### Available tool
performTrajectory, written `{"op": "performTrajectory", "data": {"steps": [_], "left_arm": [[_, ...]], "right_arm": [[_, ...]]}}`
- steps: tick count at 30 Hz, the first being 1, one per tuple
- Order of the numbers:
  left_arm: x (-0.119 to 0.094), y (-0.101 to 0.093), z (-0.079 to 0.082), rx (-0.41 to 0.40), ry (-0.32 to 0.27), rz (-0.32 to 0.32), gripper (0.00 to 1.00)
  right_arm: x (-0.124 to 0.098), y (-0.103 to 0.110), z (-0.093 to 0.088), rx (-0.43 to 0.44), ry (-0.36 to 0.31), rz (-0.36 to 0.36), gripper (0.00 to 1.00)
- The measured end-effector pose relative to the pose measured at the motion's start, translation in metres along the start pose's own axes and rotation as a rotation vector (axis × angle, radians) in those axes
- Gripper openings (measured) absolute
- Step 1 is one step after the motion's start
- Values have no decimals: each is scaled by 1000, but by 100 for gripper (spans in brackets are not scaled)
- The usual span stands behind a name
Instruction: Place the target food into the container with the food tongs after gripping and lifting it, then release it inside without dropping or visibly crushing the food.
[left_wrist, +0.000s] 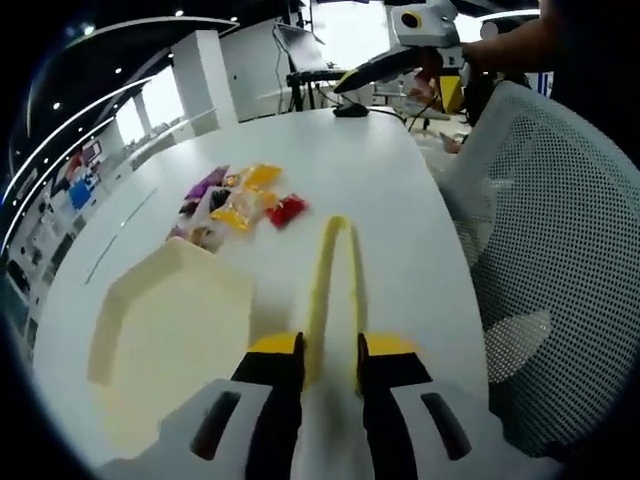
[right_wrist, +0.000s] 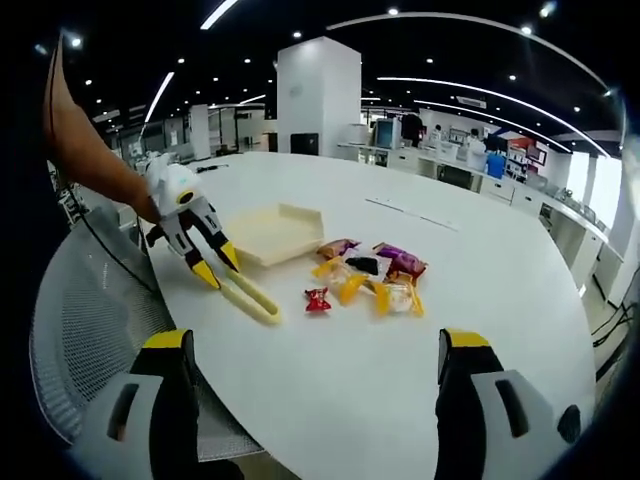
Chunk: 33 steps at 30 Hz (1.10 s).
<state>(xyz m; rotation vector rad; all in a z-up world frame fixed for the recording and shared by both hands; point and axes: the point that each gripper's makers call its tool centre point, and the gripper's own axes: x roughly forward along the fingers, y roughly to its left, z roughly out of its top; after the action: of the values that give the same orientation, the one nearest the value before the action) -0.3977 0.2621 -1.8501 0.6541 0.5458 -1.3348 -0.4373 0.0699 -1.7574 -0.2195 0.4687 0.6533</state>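
Observation:
My left gripper (left_wrist: 332, 345) is shut on the handle end of yellow food tongs (left_wrist: 335, 270), whose arms run forward over the white table (left_wrist: 380, 170). Their tip stops short of a red packet (left_wrist: 287, 210) at the near edge of a pile of snack packets (left_wrist: 235, 205). A cream hexagonal container (left_wrist: 170, 320) lies empty to the left of the tongs. In the right gripper view, my right gripper (right_wrist: 315, 350) stands open, well back from the pile (right_wrist: 370, 272), the red packet (right_wrist: 317, 299) and the container (right_wrist: 275, 232). The left gripper (right_wrist: 195, 245) holds the tongs (right_wrist: 248, 297) there.
A white mesh chair (left_wrist: 550, 250) stands against the table edge to the right of the left gripper, also seen as mesh chair (right_wrist: 95, 330). A black object (left_wrist: 350, 110) lies at the table's far end. A person's arm (right_wrist: 90, 150) reaches in.

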Motion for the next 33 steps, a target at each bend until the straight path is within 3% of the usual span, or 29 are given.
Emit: {"op": "performTrajectory", "data": {"steps": [7, 16, 24, 27, 33], "left_arm": [[-1, 4, -2, -36, 20, 0, 9], [-8, 3, -1, -28, 7, 12, 11], [-27, 8, 18, -25, -44, 5, 11], [-36, 9, 29, -30, -69, -32, 12], [-51, 16, 36, -14, -73, -48, 12]], "right_arm": [[0, -1, 1, -1, -3, -3, 100], [-1, 0, 2, -6, 0, -4, 100], [0, -2, 9, -19, -4, 3, 100], [1, -4, 13, -27, -8, 6, 99], [1, -8, 30, -40, -38, 23, 100]]}}
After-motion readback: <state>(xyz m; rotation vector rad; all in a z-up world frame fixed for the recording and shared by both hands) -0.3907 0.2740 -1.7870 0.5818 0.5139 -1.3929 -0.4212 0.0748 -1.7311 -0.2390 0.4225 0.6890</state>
